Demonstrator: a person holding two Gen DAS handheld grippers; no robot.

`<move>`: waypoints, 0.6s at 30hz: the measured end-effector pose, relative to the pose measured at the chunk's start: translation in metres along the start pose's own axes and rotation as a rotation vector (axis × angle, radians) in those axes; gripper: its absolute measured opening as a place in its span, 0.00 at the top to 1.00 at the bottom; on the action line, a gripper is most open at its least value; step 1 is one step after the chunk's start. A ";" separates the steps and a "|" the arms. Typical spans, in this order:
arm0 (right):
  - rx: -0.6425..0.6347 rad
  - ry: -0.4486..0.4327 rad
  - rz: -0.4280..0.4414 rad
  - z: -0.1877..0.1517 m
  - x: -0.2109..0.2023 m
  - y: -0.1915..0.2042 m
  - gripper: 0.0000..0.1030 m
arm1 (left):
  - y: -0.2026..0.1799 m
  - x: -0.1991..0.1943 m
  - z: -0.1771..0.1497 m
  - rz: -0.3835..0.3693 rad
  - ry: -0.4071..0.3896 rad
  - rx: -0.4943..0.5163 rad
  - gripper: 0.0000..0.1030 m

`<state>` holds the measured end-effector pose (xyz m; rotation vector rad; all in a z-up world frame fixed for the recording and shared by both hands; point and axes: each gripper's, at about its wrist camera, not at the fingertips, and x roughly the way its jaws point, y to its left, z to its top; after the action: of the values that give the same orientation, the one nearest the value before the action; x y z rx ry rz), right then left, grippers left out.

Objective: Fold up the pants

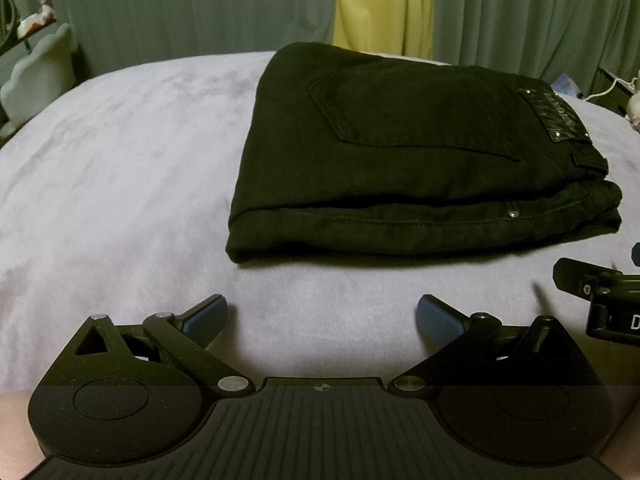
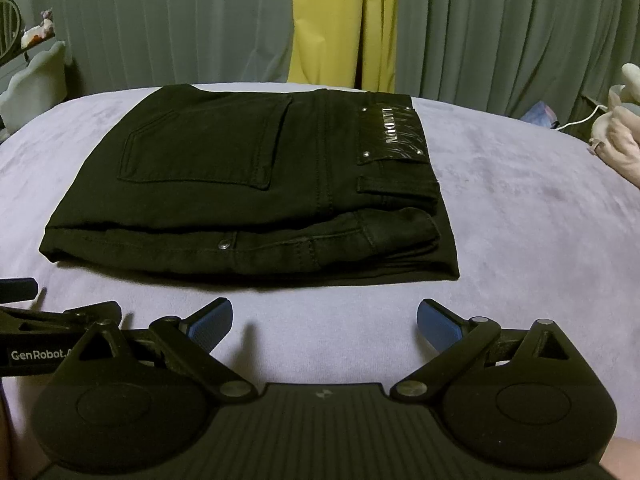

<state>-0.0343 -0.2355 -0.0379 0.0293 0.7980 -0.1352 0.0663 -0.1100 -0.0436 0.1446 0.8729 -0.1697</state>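
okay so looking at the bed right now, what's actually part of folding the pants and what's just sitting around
Part of the job:
black pants, folded into a stack on the lavender bed cover
left gripper, open, empty
right gripper, open, empty

Just lying about:
white cable
beige plush thing at the right edge
green and yellow curtains behind

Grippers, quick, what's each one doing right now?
Left gripper: open, holding nothing, short of the pants.
Right gripper: open, holding nothing.
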 end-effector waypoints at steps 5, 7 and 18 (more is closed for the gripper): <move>0.003 0.000 0.005 0.000 0.000 -0.001 0.04 | -0.001 0.000 0.000 0.002 0.003 0.002 0.00; 0.003 0.000 0.003 0.000 0.000 -0.001 0.04 | -0.001 0.000 0.000 0.001 0.001 0.002 0.00; 0.014 0.002 0.011 0.000 0.001 -0.004 0.04 | -0.001 0.001 0.000 -0.001 0.007 0.003 0.00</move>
<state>-0.0340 -0.2392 -0.0382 0.0475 0.7992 -0.1301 0.0669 -0.1115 -0.0448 0.1471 0.8797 -0.1719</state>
